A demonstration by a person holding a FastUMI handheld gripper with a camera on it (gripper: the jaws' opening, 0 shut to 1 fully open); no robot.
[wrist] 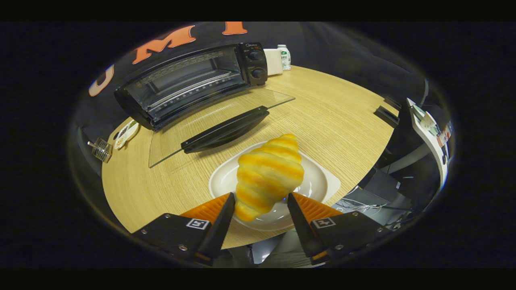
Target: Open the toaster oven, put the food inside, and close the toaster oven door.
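A croissant, golden with pale bands, was seen over a white plate, its near end between the fingers of the gripper. Whether both fingers pressed on it could not be told. Beyond, the oven was seen with its glass door lowered onto the table.

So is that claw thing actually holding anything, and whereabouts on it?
The gripper sits around the croissant's lower end, above the white plate. Whether both fingers press it cannot be told.

The croissant sits on the plate, before the toaster oven's lowered door.
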